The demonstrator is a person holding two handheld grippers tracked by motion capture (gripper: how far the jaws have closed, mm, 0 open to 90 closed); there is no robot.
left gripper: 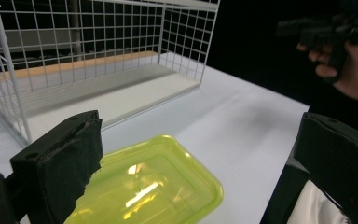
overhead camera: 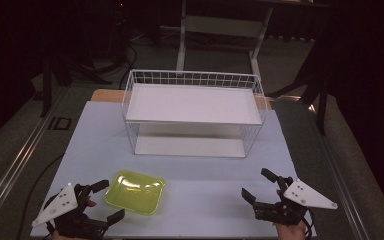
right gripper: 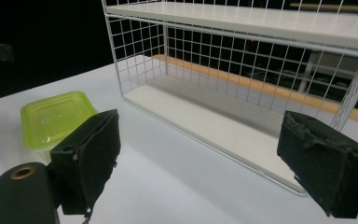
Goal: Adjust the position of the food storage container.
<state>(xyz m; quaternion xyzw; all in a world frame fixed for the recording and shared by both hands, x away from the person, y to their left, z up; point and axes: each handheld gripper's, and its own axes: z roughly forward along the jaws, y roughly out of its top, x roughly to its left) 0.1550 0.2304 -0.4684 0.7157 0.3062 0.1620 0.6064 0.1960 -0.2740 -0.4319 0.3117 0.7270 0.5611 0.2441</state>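
High view: white table [overhead camera: 190, 200] (dark room)

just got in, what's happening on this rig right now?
A person holds a set of tongs in each hand at the near edge of a white table. Both are open and hold nothing. The left tongs sit beside a translucent yellow-green plastic tray and touch nothing. The right tongs hover over bare table. Behind stands a white two-tier wire rack, both shelves empty.
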